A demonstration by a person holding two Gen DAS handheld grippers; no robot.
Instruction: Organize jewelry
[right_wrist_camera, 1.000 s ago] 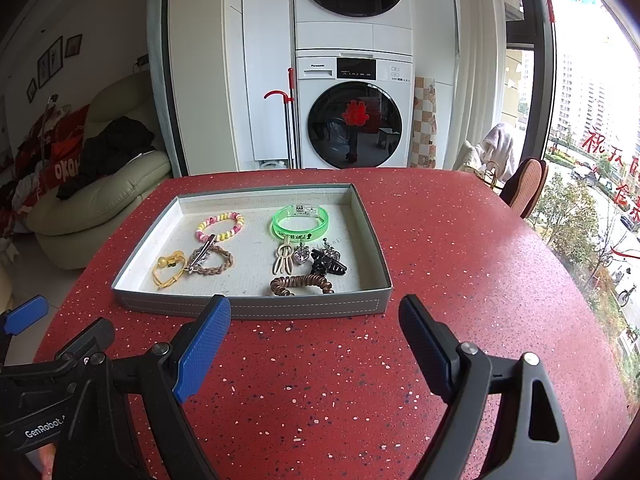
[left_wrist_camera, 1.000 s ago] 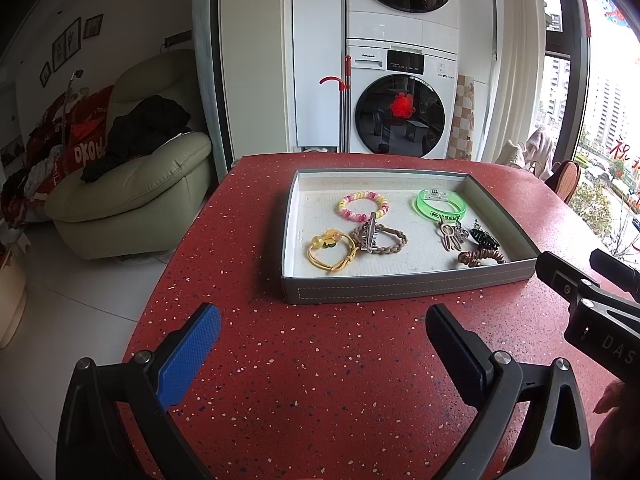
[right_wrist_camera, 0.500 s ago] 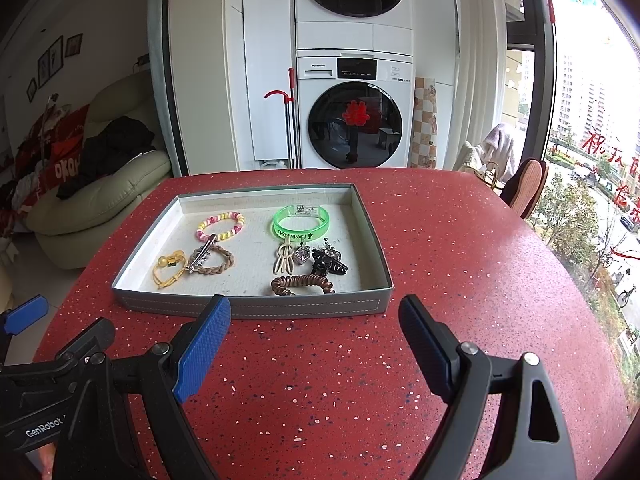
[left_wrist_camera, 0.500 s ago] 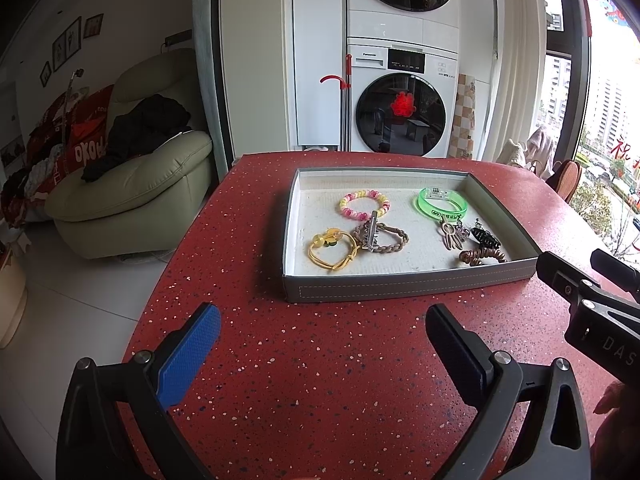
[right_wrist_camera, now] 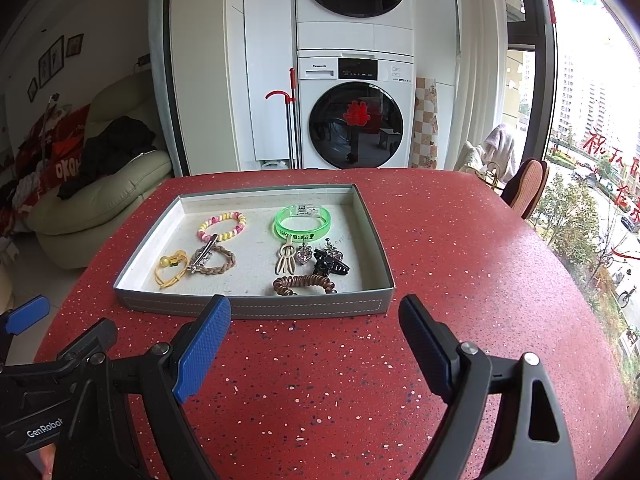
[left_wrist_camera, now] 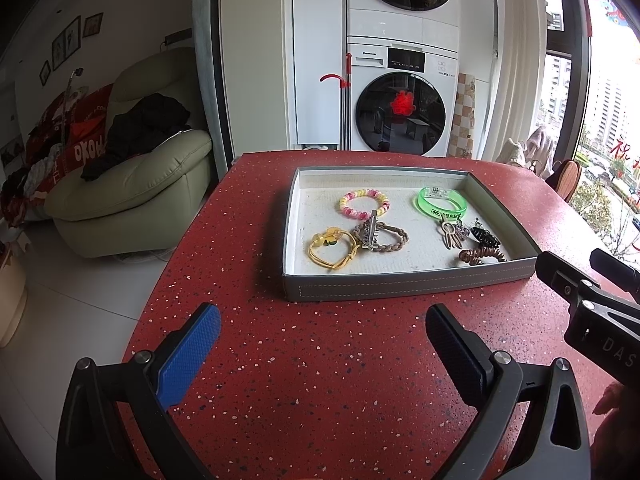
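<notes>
Red speckled tabletop (right_wrist_camera: 460,264) carries a grey tray (right_wrist_camera: 256,307) just ahead of the right gripper (right_wrist_camera: 314,342) and the left gripper (left_wrist_camera: 322,344), both held apart and empty. Inside are seen a beaded bracelet (right_wrist_camera: 221,225), a green bangle (right_wrist_camera: 303,222), and hair ties. Nothing is changed from the earlier frames.

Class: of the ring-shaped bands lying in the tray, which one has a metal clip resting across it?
The brown braided band: a silver clip lies across its left side. The pink-and-yellow beaded bracelet, green bangle and yellow tie carry nothing.
</notes>
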